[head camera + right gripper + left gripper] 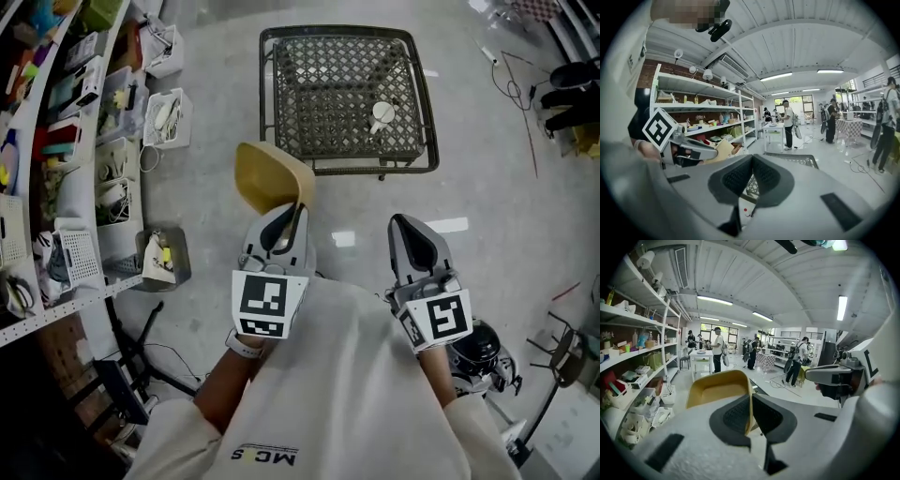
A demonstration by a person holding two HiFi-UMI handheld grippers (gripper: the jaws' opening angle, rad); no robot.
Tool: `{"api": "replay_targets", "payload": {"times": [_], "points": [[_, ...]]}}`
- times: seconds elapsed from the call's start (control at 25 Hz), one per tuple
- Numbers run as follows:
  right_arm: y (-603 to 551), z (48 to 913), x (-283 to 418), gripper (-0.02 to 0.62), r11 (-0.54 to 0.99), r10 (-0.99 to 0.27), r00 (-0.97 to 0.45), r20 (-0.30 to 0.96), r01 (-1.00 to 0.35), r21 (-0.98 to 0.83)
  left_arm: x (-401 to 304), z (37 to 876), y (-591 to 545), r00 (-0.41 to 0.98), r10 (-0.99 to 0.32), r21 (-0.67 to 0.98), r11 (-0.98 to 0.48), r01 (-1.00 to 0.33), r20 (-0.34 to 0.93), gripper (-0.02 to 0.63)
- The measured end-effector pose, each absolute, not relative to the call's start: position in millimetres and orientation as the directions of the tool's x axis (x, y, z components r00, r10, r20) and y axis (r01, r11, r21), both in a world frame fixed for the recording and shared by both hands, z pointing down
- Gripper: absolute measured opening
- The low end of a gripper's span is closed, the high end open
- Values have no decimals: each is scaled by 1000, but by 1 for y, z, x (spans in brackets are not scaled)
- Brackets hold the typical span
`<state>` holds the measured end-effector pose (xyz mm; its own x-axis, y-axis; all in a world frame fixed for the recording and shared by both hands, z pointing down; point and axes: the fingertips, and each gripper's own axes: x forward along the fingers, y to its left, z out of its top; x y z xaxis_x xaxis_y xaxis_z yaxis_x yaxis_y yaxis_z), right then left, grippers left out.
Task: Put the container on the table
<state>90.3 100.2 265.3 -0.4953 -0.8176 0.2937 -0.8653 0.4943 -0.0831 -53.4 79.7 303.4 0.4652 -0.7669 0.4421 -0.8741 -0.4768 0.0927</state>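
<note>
Left gripper [298,214] clamps yellow container [267,178] by rim, body ahead-left | right gripper [401,225] closed, empty

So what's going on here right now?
A person holds a gripper in each hand. The left gripper is shut on the rim of a tan container, held in the air short of the black mesh table. The right gripper is shut and empty beside it. A small white object lies on the table.

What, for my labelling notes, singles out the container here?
Find the black wire-mesh table on the grey floor; just nearer the person is the left gripper. Its jaws are shut on the rim of a shallow mustard-yellow container, the only thing either gripper holds.
</note>
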Motion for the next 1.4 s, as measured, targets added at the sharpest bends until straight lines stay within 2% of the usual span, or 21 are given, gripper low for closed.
{"api": "replay_targets", "payload": {"times": [0.56,0.84,1.4], "points": [[-16,267,36,18,464,-829,-449,333,-885,-38,-98,306,-44,549,-724,114,-558,-822,418,34],[-31,277,35,18,469,-816,-455,357,-882,-52,-92,318,-58,558,-700,128,-567,-814,446,34],[-66,286,44,18,488,-796,-478,371,-870,-75,-63,343,-98,556,-664,55,-616,-786,499,34]]}}
